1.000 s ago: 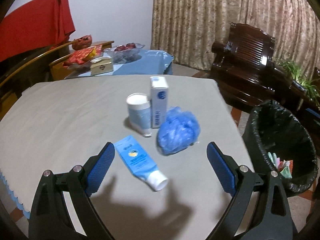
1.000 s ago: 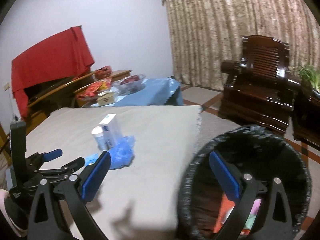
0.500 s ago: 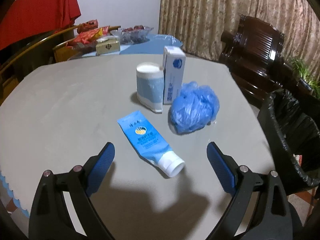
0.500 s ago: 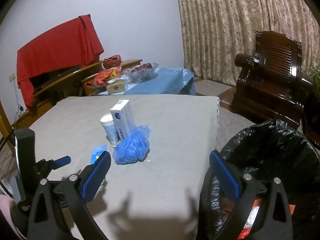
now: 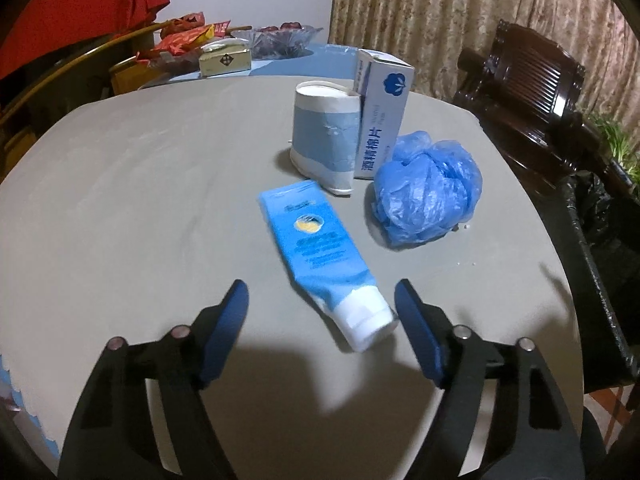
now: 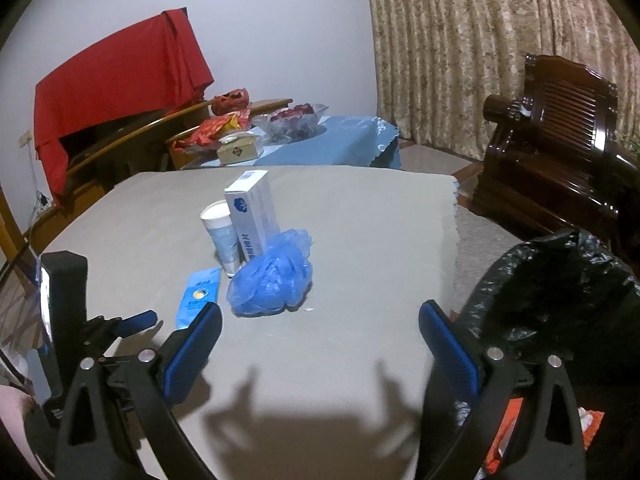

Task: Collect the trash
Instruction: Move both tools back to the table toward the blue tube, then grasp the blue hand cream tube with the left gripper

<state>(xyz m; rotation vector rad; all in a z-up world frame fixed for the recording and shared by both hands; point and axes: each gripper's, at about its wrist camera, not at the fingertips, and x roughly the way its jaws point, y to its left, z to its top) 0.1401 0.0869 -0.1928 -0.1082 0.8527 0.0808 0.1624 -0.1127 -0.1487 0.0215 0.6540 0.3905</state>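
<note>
Four pieces of trash sit clustered on the grey bench (image 5: pixel 120 208), nearer its right edge than its left. A blue tube (image 5: pixel 320 252) with a white cap lies flat, cap end towards the left gripper (image 5: pixel 321 308). Behind it a white-and-blue paper cup (image 5: pixel 324 136) leans against an upright white carton (image 5: pixel 382 116), the two touching. Just beside the carton, towards the right edge, rests a crumpled blue plastic bag (image 5: pixel 428 188), apart from the tube by a narrow strip of bare cloth.

The left gripper hangs low over the near part of the bench with its jaws closing; the tube's cap lies in the gap close to the right-hand pad, and neither pad presses on it. Its shadow falls on the cloth beneath.

From the right wrist view, the right gripper (image 6: pixel 320 340) is spread wide and holds nothing, poised over the near right part of the bench, with the bag (image 6: pixel 272 284), carton (image 6: pixel 254 216), cup (image 6: pixel 222 236) and tube (image 6: pixel 198 298) ahead of it.

Off the bench's right edge stands a bin lined with a black bag (image 6: pixel 560 292), its rim close to the edge, with coloured scraps inside. Left of the cluster the bench is bare right out to its left and far edges. A dark wooden armchair (image 6: pixel 560 152) stands beyond the bin, well apart from the bench.
</note>
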